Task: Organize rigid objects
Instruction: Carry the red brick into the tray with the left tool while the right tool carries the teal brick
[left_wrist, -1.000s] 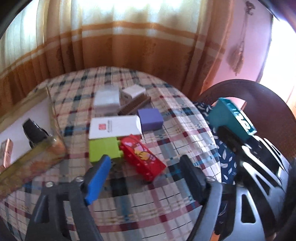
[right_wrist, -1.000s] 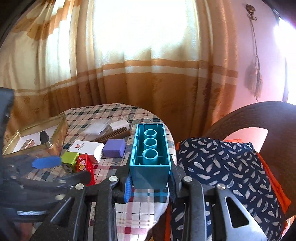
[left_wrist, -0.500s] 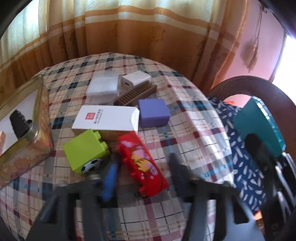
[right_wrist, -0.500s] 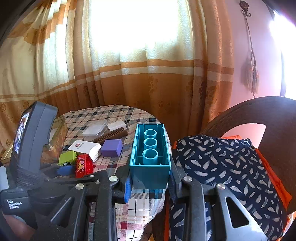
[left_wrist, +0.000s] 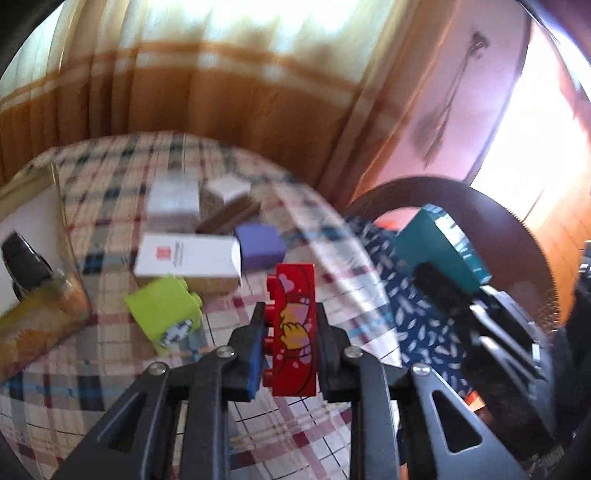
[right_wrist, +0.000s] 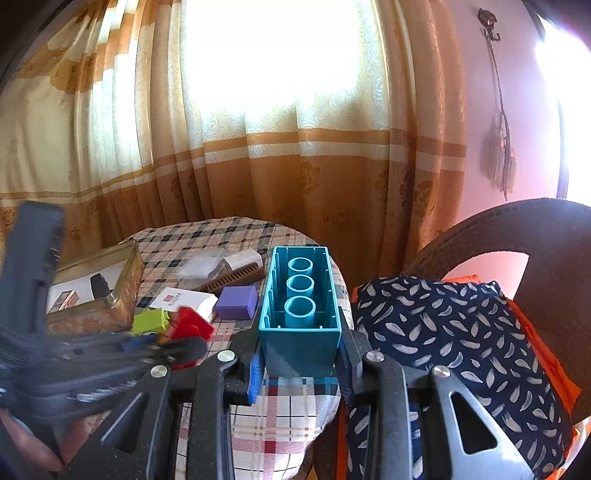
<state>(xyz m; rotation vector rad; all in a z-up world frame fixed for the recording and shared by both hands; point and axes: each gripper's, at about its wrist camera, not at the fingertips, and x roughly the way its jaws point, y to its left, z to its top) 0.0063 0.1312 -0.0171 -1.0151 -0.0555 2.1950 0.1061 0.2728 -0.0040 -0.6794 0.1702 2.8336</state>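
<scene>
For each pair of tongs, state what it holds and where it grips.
Left tongs: red brick, by its long sides. Right tongs: teal brick, at its near end.

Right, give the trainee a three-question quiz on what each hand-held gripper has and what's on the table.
1. True or false: the left hand-held gripper is shut on the red printed toy brick.
2. What does the right hand-held gripper hold?
3. Beside the purple block lies: A) white carton B) a glass cup.

Key: 1 true. 2 the teal hollow plastic brick. 3 A.
</scene>
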